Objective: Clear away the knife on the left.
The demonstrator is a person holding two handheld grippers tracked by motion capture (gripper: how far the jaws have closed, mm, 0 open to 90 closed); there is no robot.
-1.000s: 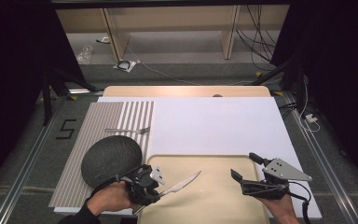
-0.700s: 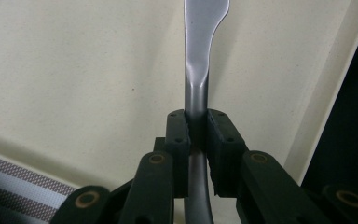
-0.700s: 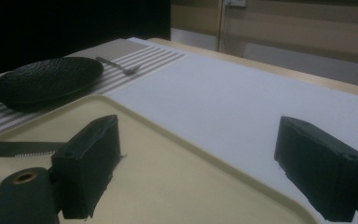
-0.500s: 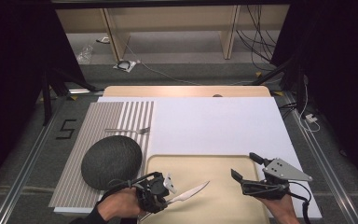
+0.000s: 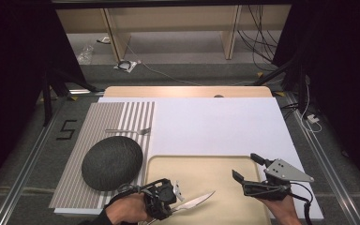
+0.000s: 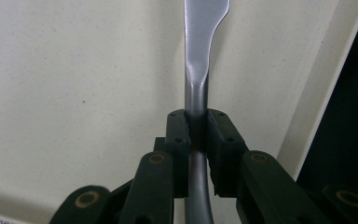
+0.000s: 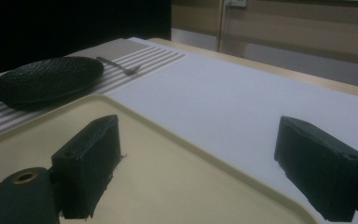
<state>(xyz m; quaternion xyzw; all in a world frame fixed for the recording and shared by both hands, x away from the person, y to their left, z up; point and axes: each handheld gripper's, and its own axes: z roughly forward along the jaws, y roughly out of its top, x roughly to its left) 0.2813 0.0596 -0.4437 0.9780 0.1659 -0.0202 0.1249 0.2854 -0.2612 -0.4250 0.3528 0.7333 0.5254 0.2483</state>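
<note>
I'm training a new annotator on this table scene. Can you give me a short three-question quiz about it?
1. True or false: the left claw is shut on the knife.
2. What lies on the striped mat behind the plate? A) spoon B) fork C) cup
3. What surface is under the right claw?

Key:
1. True; its pads clamp the knife's handle.
2. B, the fork.
3. The beige tray; that claw is open and holds nothing.
</note>
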